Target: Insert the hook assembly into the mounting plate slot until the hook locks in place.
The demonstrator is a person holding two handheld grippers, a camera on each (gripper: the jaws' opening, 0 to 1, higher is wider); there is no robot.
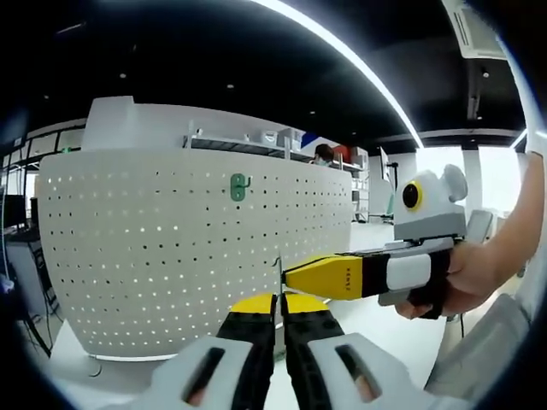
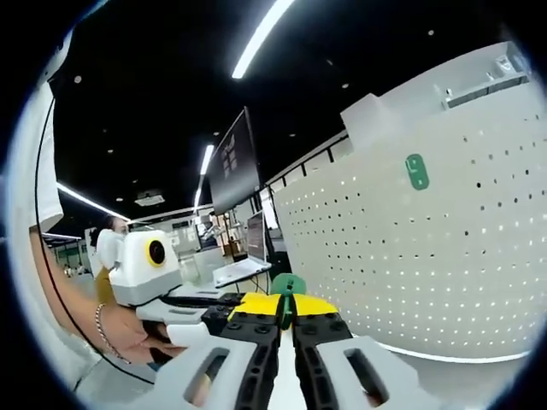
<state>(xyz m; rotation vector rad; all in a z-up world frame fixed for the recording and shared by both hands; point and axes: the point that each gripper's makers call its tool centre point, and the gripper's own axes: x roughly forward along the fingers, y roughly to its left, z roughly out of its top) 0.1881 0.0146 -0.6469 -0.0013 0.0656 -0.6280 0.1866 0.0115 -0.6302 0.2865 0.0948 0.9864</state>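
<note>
With one hook (image 2: 416,171) already on the pegboard (image 2: 444,256) at upper right, the right gripper (image 2: 287,318) clamps a second hook (image 2: 288,285) at bottom centre (left gripper (image 1: 279,309) shut, seemingly empty), so carrying it to a slot comes next.

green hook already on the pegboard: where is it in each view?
Left gripper view: the green hook sits upper centre on the white pegboard, above the left gripper.
Right gripper view: the green hook sits upper right on the pegboard.
Shared landmark: the pegboard's grid of holes around the hook.
</note>
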